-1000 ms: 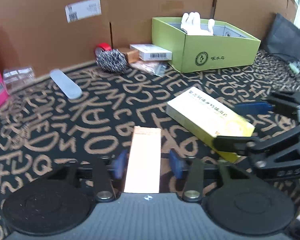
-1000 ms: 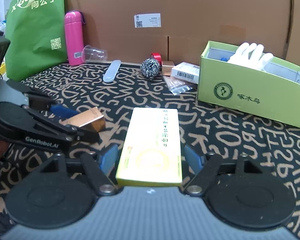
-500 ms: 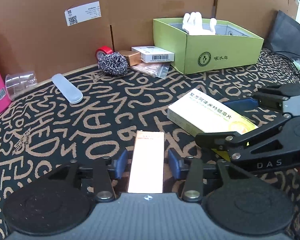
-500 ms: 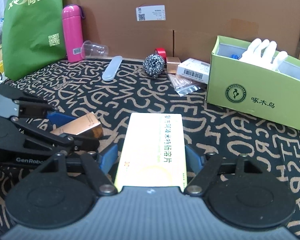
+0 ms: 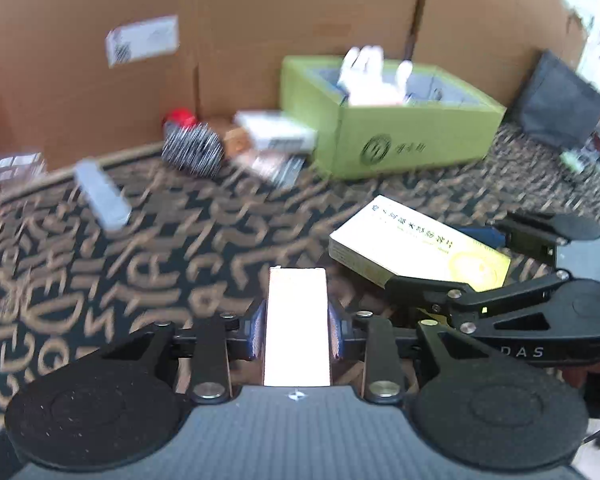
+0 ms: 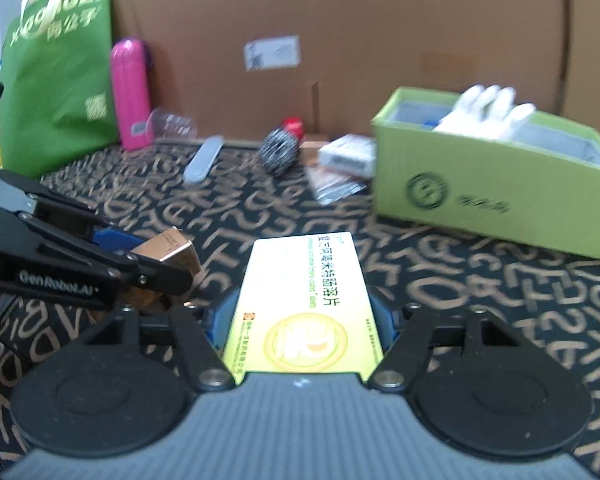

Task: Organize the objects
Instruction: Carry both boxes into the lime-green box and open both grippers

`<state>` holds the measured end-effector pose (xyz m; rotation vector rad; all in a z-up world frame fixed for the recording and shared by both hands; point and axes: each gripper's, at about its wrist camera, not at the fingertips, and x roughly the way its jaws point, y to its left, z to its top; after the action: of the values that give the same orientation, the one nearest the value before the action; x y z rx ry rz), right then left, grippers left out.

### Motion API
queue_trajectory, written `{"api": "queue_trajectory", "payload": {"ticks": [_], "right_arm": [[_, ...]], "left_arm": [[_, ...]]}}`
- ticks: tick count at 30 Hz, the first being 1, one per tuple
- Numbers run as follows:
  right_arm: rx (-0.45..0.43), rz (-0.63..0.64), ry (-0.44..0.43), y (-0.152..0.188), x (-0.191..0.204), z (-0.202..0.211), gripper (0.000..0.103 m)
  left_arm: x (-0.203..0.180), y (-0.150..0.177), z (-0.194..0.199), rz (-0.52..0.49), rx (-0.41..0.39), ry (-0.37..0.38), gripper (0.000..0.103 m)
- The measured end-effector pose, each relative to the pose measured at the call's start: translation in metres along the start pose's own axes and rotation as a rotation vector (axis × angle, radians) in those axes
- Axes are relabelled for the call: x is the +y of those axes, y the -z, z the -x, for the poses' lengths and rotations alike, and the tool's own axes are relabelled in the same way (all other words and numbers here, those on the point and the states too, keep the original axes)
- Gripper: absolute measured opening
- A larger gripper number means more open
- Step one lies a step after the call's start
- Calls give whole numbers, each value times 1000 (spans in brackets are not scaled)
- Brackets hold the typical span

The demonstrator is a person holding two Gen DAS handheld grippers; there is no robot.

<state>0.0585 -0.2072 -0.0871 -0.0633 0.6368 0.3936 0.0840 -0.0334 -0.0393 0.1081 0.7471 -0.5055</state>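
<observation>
The left gripper (image 5: 296,330) has just been closing – its blue fingers (image 5: 256,330) now pinch the narrow copper-coloured box (image 5: 296,322), near on the letter-patterned desk (image 5: 148,248). Just right of it, the right gripper (image 6: 300,320) has closed too, clenched on the yellow medicine box (image 6: 304,304) – the green box (image 6: 480,200) stands far right

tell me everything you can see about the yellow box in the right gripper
The yellow box is a flat, oblong carton, cardboard by its look, pale yellow with green Chinese lettering along one side and a round gold emblem near the gripper end. It lies lengthwise between the right gripper's blue-padded fingers, which have just been closing and now press its long sides. It points out over the letter-patterned mat, towards the green box.
</observation>
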Motion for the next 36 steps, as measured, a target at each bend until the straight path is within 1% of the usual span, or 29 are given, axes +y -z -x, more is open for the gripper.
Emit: {"api": "queue_trajectory", "payload": {"ticks": [6, 11, 15, 18, 20, 24, 28, 30, 32, 33, 34, 35, 36], "right_arm": [[-112, -15, 79, -26, -36, 40, 66], [-194, -4, 179, -52, -72, 60, 66], [-248, -9, 279, -77, -102, 61, 66], [-271, -23, 345, -93, -127, 51, 66], [-272, -23, 385, -102, -141, 39, 66], [-269, -51, 421, -113, -167, 13, 66], [-253, -83, 416, -114, -182, -16, 66], [-212, -100, 385, -113, -186, -37, 66], [-131, -98, 331, -109, -190, -62, 66], [-85, -91, 316, -107, -190, -73, 67], [-64, -64, 324, -104, -188, -82, 67], [-63, -25, 343, -102, -185, -85, 70], [-66, -25, 343, -102, -184, -84, 72]], "left_arm": [[-26, -49, 6, -46, -111, 81, 33], [-50, -96, 3, -83, -204, 99, 33], [-67, -138, -14, -81, -238, 122, 33], [-77, -163, -39, -69, -238, 107, 33], [-81, -176, -57, -57, -223, 96, 33], [-84, -196, -93, -45, -203, 62, 33], [-85, -203, -121, -30, -182, 37, 33], [-79, -204, -135, -32, -167, 29, 33], [-78, -201, -151, -33, -147, 28, 33], [-77, -199, -157, -33, -140, 31, 36], [-75, -196, -161, -30, -129, 38, 49], [-73, -193, -164, -17, -122, 42, 57], [-70, -190, -163, -4, -135, 42, 69]]}}
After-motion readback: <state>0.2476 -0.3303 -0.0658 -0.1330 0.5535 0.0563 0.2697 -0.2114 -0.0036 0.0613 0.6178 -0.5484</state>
